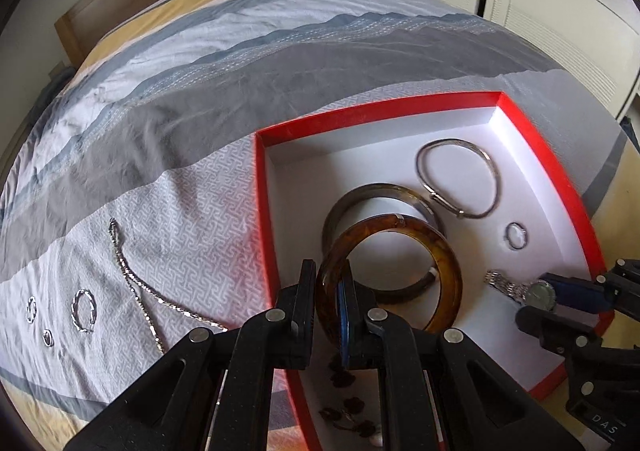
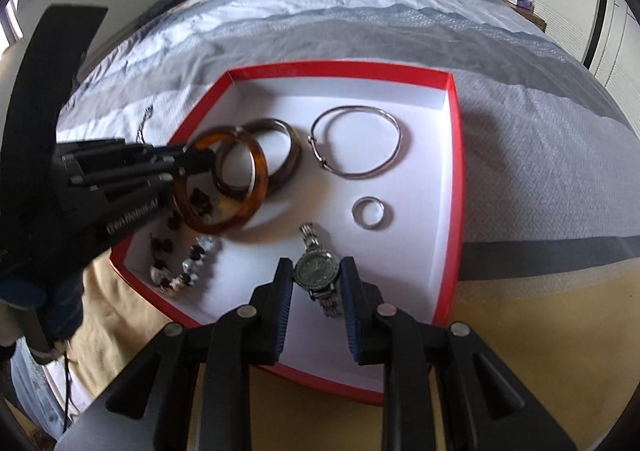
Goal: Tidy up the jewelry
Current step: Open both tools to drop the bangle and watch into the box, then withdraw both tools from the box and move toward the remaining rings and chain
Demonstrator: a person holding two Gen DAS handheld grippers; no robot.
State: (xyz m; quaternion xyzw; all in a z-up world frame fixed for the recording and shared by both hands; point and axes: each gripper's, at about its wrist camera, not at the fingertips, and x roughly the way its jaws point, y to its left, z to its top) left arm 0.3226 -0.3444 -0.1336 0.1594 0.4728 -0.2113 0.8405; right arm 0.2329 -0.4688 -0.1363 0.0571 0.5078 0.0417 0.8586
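**Jewelry going into the red box**

Jewelry lay partly in the red box point(image 2: 452, 155), partly on the bedspread point(image 1: 192, 187). Nearest, the right gripper point(image 2: 316, 291) stood with fingers wide around the watch point(image 2: 317, 271), apparently not clamping it. At left, the left gripper point(image 1: 328, 291) pinched the amber bangle point(image 2: 224, 183) by its rim: stiff, smooth, likely slippery and brittle. Farther in lay a dark bangle point(image 2: 288, 143) and thin silver bangle point(image 2: 356, 139). Limp chain point(image 1: 132, 283) awaited left.
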